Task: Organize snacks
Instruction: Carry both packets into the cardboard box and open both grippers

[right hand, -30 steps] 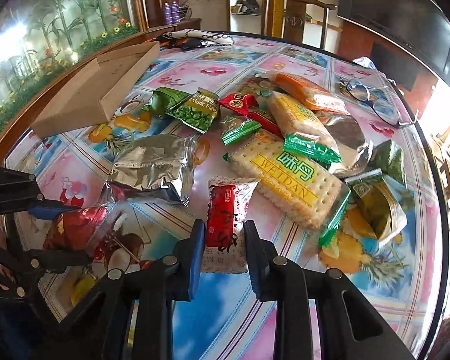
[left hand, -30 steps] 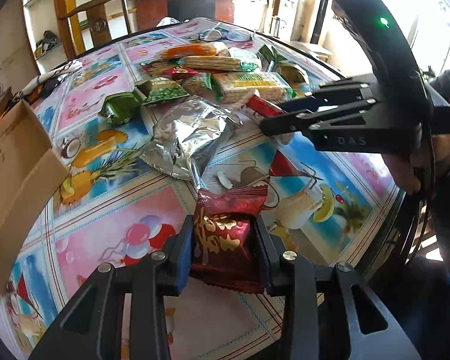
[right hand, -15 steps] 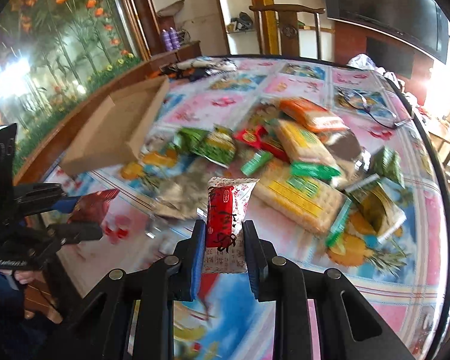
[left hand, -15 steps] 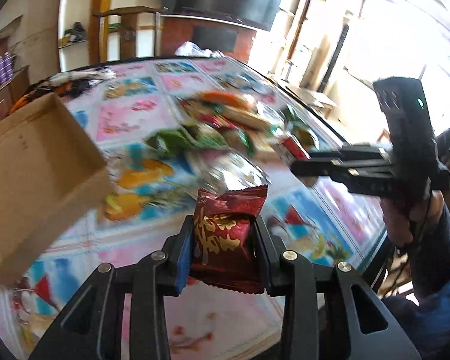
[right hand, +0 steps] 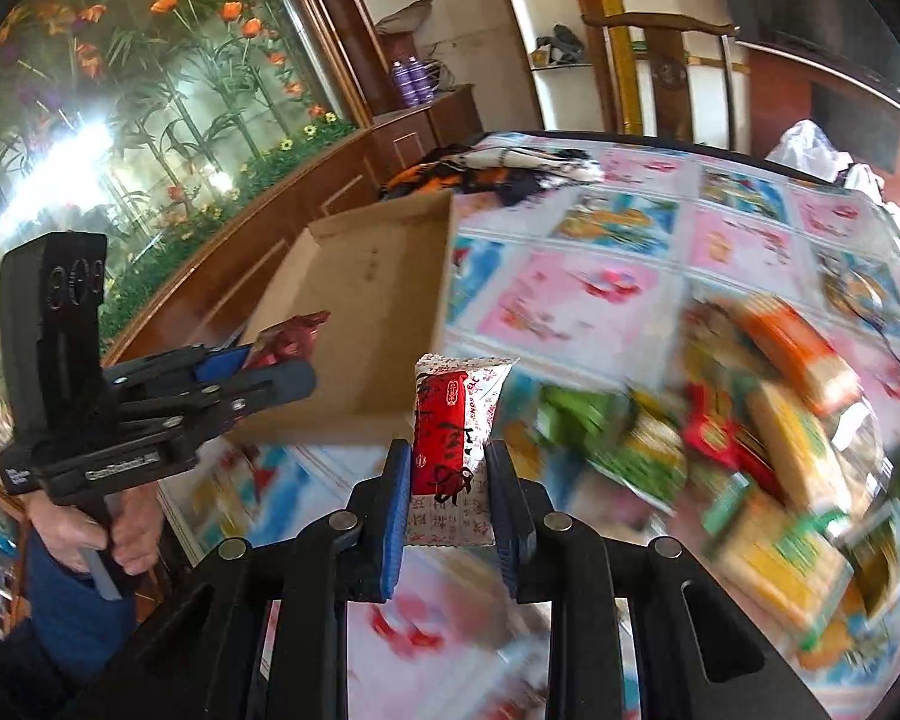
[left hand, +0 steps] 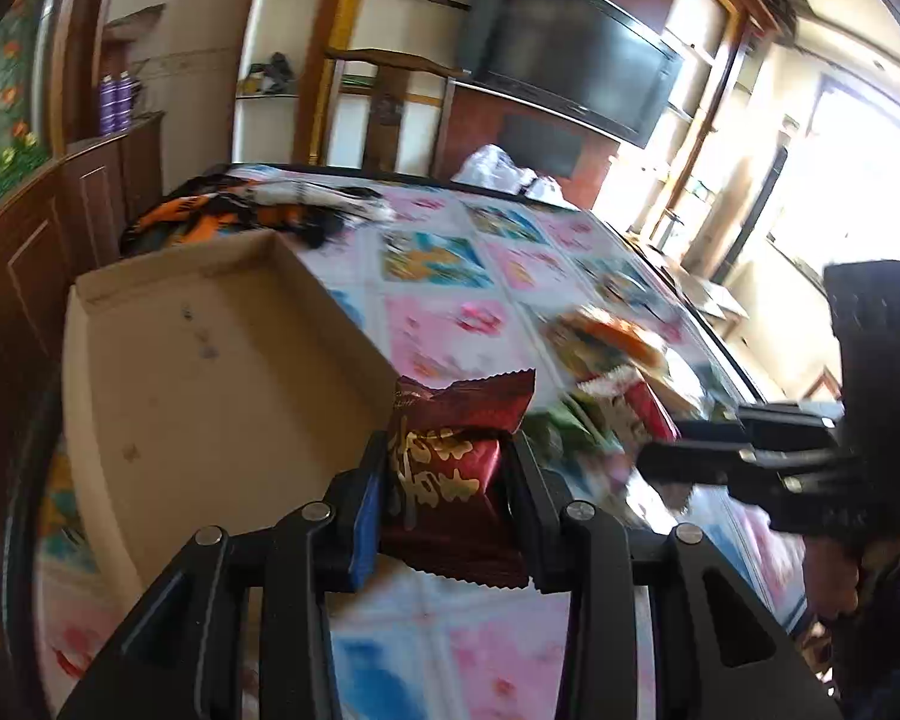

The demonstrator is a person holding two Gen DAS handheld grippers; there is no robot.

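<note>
You have each hand-held gripper clamped on a snack, left (left hand: 447, 483) on a dark red packet (left hand: 450, 468), right (right hand: 447, 480) on a red-and-white packet (right hand: 453, 438), both raised beside the cardboard box (left hand: 210, 372) at the counter's edge, seemingly for dropping in.

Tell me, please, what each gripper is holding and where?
Left gripper: dark red snack packet, pinched across its middle. Right gripper: red-and-white packet, gripped by its lower half.

Gold Chinese characters, not legible, mark the dark red snack packet (left hand: 450, 468); the red-and-white snack packet (right hand: 450, 444) carries black brush characters, also unreadable
</note>
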